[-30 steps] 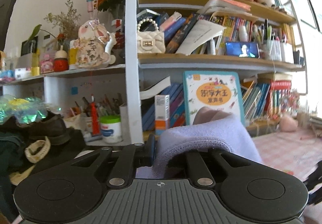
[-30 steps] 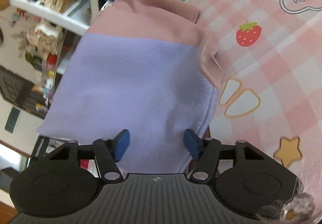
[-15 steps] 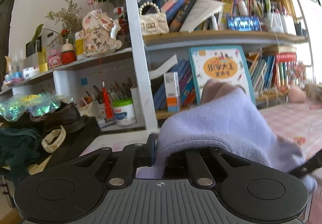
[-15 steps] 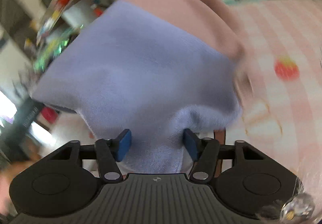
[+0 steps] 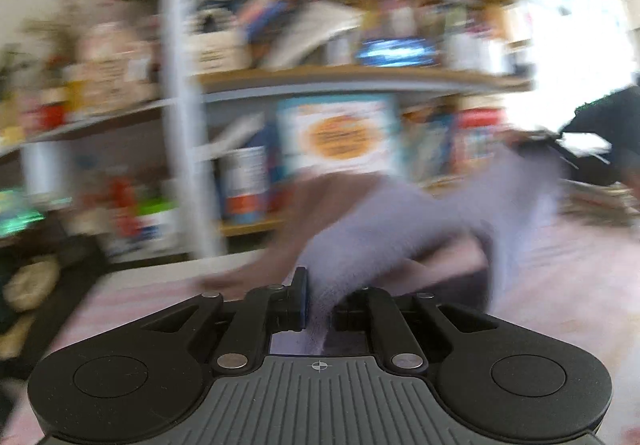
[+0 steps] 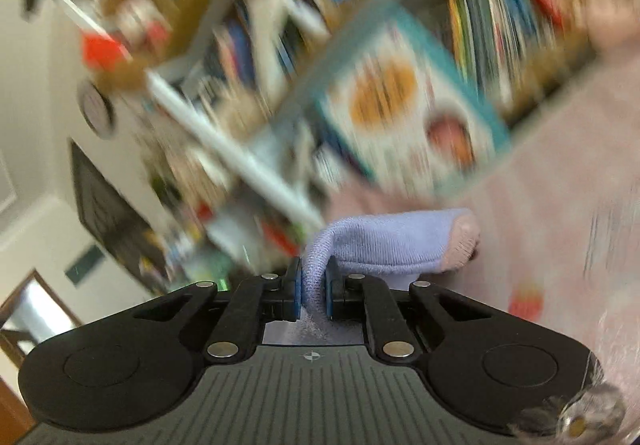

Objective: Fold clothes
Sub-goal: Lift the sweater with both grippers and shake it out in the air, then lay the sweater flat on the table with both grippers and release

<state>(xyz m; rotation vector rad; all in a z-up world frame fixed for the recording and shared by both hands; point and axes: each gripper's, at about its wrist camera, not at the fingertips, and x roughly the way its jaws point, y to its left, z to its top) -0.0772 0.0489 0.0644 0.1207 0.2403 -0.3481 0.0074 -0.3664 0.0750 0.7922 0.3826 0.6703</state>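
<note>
Cloth (image 5: 384, 229) hangs between both grippers, lifted above the pink checked table (image 6: 560, 173), so the step in hand looks like carrying one edge over to make a fold. To do it well, both grips should travel together at the same height, keeping the span between them taut enough that the fabric does not sag or twist. The carried edge should then be lowered flat onto the part beneath, corners matched, before either grip lets go. Both views are smeared by motion, so slowing before the lay-down would probably help the edges line up.

The left gripper (image 5: 320, 301) has its jaws narrow, pinching a lilac fold that rises from between them and runs off toward the right. The right gripper (image 6: 313, 295) is likewise closed tight on a bunched lilac edge between its blue pads (image 6: 295, 293).

The garment is soft knit, mostly lilac with a dusty pink band at one end. In the right view it curls over into a short roll with the pink end showing. In the left view it drapes in a long, loose sweep, one part drooping toward the table. A bookshelf (image 5: 360, 77) stands behind.
</note>
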